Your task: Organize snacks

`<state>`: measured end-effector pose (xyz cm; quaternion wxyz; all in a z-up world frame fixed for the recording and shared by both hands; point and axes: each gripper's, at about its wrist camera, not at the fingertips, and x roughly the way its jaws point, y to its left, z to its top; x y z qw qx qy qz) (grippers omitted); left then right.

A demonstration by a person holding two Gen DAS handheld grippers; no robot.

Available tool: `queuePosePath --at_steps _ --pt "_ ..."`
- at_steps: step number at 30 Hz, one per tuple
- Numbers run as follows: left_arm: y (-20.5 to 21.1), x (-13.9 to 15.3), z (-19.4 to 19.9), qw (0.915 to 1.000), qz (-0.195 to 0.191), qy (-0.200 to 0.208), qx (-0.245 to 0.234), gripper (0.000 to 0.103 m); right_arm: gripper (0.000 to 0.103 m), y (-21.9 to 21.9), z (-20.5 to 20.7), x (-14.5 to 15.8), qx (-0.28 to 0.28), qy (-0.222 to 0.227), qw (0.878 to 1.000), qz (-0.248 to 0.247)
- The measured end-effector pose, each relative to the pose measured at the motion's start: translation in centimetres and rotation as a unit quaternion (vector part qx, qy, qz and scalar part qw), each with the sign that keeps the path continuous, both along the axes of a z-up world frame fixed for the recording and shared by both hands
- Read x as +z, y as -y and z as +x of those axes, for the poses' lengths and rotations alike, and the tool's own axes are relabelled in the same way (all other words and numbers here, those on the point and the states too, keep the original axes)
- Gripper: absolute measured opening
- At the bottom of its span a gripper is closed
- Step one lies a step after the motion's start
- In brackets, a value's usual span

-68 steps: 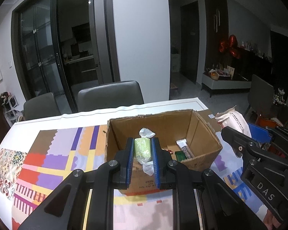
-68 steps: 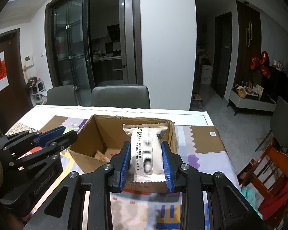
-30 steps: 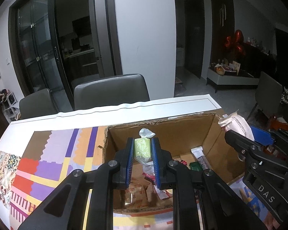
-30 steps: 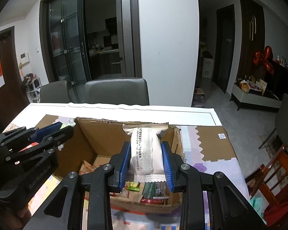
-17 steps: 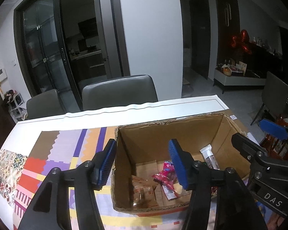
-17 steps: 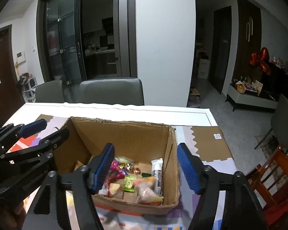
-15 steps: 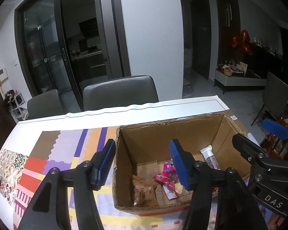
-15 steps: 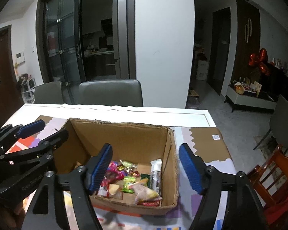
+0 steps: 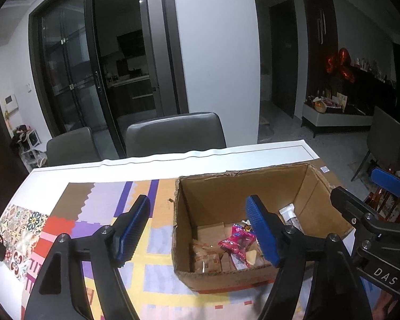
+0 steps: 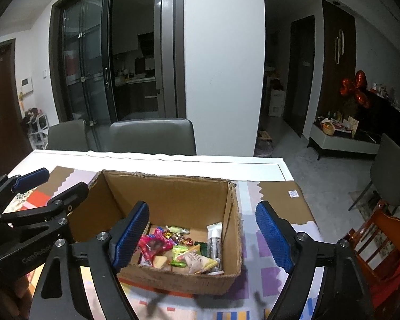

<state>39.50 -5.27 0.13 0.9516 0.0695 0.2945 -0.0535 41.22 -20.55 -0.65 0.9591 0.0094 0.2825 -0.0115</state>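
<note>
An open cardboard box (image 9: 320,194) (image 10: 232,208) stands on the table and holds several wrapped snacks: a pink packet (image 9: 238,241) (image 10: 153,245), a green candy (image 10: 177,230), a white bar (image 10: 214,240) and a cracker pack (image 9: 206,257). My left gripper (image 9: 200,230) is open and empty, above the box's near left side. My right gripper (image 10: 202,233) is open and empty, above the box's near edge. Each gripper shows at the edge of the other's view.
A patchwork-coloured cloth (image 9: 98,226) covers the white table (image 9: 173,160). Two grey chairs (image 9: 173,133) stand at the far side. A flattened cardboard sheet (image 10: 280,197) lies right of the box. A wooden chair (image 10: 381,234) stands at the right.
Both grippers opened and let go: the green candy and the white bar dropped into the box. Both grippers have since risen slightly above it.
</note>
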Motion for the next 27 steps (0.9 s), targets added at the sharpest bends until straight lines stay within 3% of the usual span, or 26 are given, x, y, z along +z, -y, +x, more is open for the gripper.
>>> queuePosePath --at_steps 6,27 --pt "-0.4 0.6 -1.8 1.0000 -0.001 0.006 0.004 0.079 0.083 -0.1 -1.7 0.8 0.000 0.006 1.000 0.000" --pt "-1.6 2.7 -8.8 0.9996 -0.008 0.027 0.007 0.079 0.083 -0.4 -9.4 2.7 -0.004 0.027 1.000 0.000"
